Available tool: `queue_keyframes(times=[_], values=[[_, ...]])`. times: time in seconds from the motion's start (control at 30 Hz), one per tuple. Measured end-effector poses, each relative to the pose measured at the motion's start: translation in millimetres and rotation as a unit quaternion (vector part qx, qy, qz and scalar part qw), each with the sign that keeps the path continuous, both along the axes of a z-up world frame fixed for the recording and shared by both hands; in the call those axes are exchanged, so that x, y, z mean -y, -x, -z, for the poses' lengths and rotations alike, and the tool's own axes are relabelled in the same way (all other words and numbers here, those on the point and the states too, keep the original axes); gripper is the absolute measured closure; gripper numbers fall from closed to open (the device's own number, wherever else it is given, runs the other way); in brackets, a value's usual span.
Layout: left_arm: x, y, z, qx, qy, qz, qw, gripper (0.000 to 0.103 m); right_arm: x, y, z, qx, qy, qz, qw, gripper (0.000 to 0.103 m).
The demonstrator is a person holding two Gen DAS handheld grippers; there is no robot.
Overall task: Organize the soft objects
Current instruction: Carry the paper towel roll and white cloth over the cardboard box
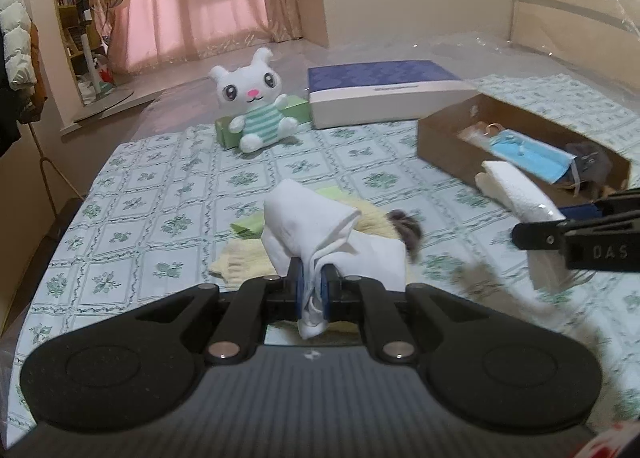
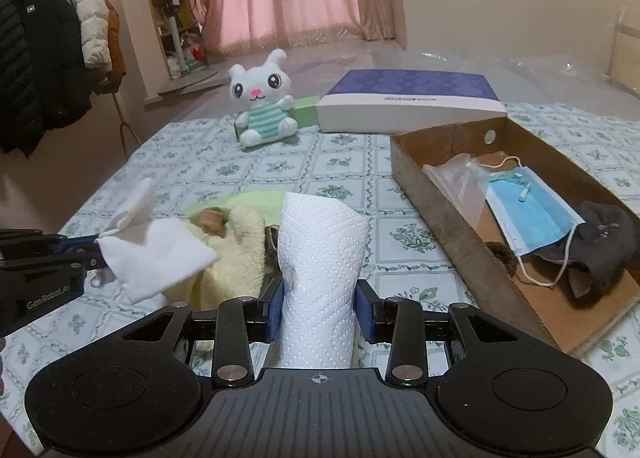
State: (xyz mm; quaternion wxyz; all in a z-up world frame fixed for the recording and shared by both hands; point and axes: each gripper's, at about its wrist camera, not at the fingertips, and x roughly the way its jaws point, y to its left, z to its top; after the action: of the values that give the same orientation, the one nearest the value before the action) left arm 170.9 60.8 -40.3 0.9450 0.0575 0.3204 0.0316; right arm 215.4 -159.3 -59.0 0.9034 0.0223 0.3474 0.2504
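- Right tongs (image 2: 318, 312) pinched a folded paper towel (image 2: 322, 250), its long axis running forward along the fingers and tilted up.
- Left tongs (image 1: 313, 290) pressed together on a bunched white cloth (image 1: 320, 234), held just above the yellow fleece (image 1: 244, 258) on the bed (image 1: 160, 161).
- Cardboard box (image 2: 440, 193) lay forward-right of the right tongs, near; a blue mask (image 2: 532, 217) and dark sock (image 2: 608, 242) already inside.
- Judgement: the right hand was nearer the box, so the towel likely goes in first, with a short rightward move; the left would have to cross over.
- Plush bunny (image 2: 262, 105) sat well apart at the back.
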Motion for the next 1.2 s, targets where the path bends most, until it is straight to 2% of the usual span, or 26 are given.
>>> queue_keyframes(times=[0.3, 0.57, 0.97, 1.2], values=[[41, 7, -22, 0.011, 0.017, 0.038, 0.9991, 0.094, 34, 16, -16, 0.009, -0.008, 0.014, 1.000, 0.065], [90, -12, -36, 0.024, 0.031, 0.089, 0.9952, 0.094, 79, 10, -29, 0.020, -0.014, 0.051, 0.998, 0.065], [164, -73, -46, 0.038, 0.043, 0.154, 0.9864, 0.094, 133, -37, -33, 0.023, -0.017, 0.092, 0.995, 0.065], [193, -132, -38, 0.034, 0.040, 0.162, 0.9855, 0.094, 147, -86, -27, 0.026, -0.011, 0.102, 0.994, 0.065]])
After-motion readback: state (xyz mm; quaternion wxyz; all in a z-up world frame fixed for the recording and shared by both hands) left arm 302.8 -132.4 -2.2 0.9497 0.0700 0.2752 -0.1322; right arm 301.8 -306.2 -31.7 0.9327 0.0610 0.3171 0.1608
